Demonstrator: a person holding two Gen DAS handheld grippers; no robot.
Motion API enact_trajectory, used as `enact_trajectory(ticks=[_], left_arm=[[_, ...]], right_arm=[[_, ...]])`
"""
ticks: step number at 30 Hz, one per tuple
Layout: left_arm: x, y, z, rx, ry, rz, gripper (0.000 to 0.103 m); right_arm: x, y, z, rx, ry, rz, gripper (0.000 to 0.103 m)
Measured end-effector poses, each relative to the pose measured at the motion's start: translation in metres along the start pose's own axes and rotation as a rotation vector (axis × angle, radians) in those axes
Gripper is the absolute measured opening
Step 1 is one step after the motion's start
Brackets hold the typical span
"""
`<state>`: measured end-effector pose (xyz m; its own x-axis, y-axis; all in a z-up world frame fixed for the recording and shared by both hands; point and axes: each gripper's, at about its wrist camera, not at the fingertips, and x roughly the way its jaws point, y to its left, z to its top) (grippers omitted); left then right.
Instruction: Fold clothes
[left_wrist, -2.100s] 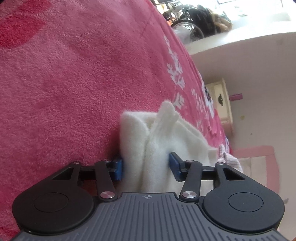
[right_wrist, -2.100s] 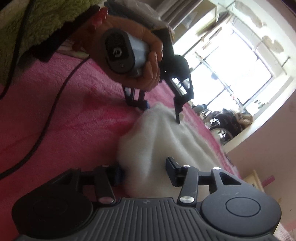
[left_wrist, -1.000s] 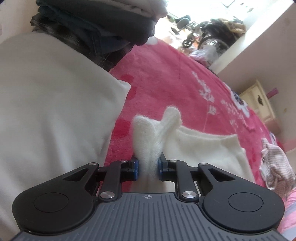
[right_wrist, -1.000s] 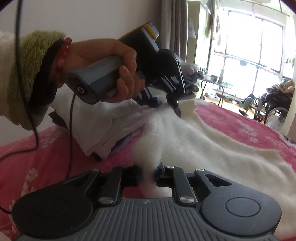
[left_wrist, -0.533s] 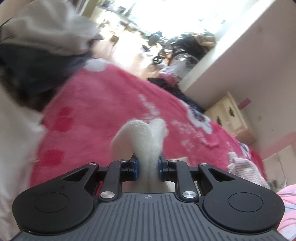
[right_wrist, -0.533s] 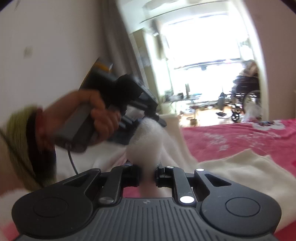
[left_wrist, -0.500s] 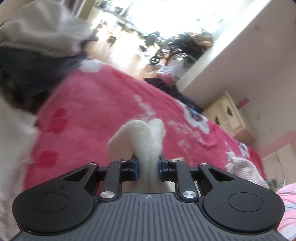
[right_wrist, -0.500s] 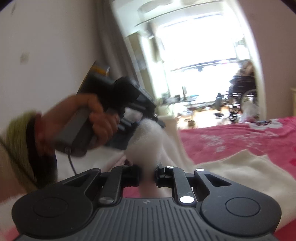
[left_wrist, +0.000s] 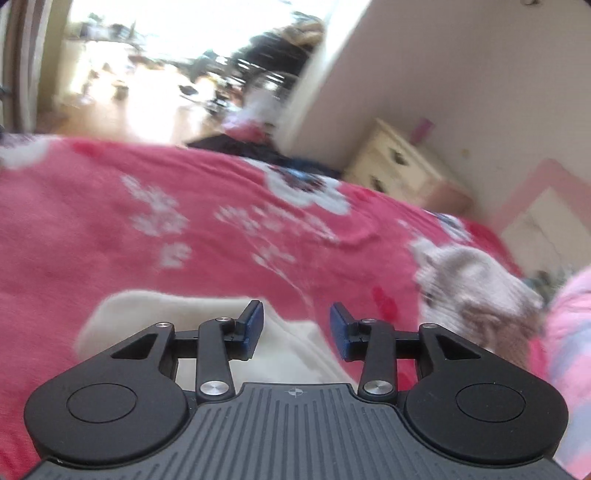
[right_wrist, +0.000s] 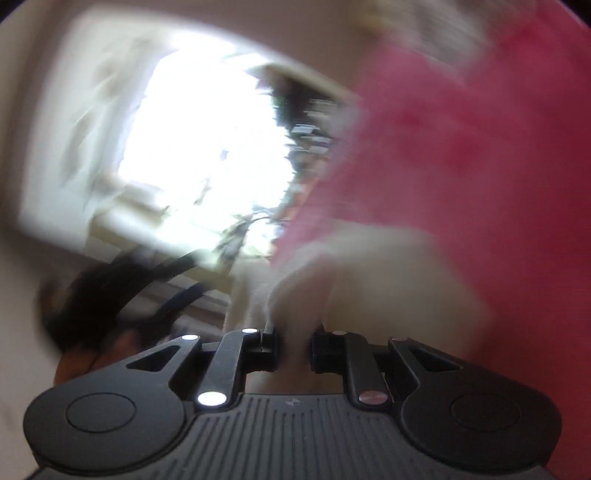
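my left view showing the cream fleece garment (left_wrist: 207, 317) lying on the red floral blanket (left_wrist: 184, 221), my right view blurring, my left gripper (left_wrist: 296, 326) opening, pads off the fleece, my right gripper (right_wrist: 294, 350) pinching it

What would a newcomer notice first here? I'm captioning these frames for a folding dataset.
The bright pink floral blanket fills the left view, with the white fleece garment lying just ahead of the left tool, whose jaws are opening clear of it. In the blurred right view, the right tool pinches white fleece.
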<state>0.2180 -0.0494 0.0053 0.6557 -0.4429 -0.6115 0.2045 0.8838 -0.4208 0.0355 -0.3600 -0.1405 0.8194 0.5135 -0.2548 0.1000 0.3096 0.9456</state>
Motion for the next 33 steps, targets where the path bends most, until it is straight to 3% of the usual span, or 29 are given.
enact_trajectory(ticks=[2, 5, 8, 11, 14, 19, 21, 24, 28, 30, 31, 33], left_arm=[[-0.003, 0.0, -0.011, 0.057, -0.001, -0.014, 0.039], [-0.01, -0.002, -0.026, 0.17, -0.006, 0.001, 0.039], [-0.015, -0.001, -0.037, 0.221, -0.01, 0.002, 0.039], [-0.01, 0.001, -0.046, 0.253, 0.006, 0.005, 0.04], [0.001, 0.006, -0.054, 0.27, 0.036, 0.012, 0.039], [0.003, 0.005, -0.06, 0.299, 0.029, 0.032, 0.039], [0.0, 0.003, -0.06, 0.316, 0.026, 0.027, 0.039], [-0.014, 0.0, -0.062, 0.355, 0.009, 0.009, 0.039], [-0.038, -0.002, -0.07, 0.421, -0.011, -0.019, 0.04], [-0.047, 0.001, -0.076, 0.444, -0.019, -0.018, 0.04], [-0.05, 0.003, -0.078, 0.446, -0.025, -0.015, 0.04], [-0.053, 0.008, -0.079, 0.433, -0.031, -0.006, 0.04]], right_arm=[[0.001, -0.015, 0.001, 0.073, -0.011, 0.042, 0.017], [-0.004, 0.006, 0.002, -0.012, -0.011, 0.092, 0.017], [-0.024, 0.032, 0.005, -0.105, -0.031, 0.148, 0.017], [-0.04, 0.021, 0.014, -0.105, -0.063, 0.104, 0.017], [-0.025, -0.025, 0.024, 0.03, -0.049, 0.047, 0.017], [-0.036, -0.003, 0.022, -0.031, -0.06, 0.115, 0.017], [-0.042, -0.009, 0.017, -0.042, -0.05, 0.075, 0.017], [-0.03, -0.043, 0.017, 0.07, -0.037, 0.044, 0.016], [-0.026, -0.034, 0.016, 0.025, -0.03, 0.006, 0.017], [-0.028, -0.035, 0.018, 0.067, -0.035, 0.004, 0.024], [-0.035, -0.033, 0.019, 0.082, -0.055, 0.002, 0.033], [-0.055, -0.023, 0.02, 0.08, -0.098, -0.004, 0.035]])
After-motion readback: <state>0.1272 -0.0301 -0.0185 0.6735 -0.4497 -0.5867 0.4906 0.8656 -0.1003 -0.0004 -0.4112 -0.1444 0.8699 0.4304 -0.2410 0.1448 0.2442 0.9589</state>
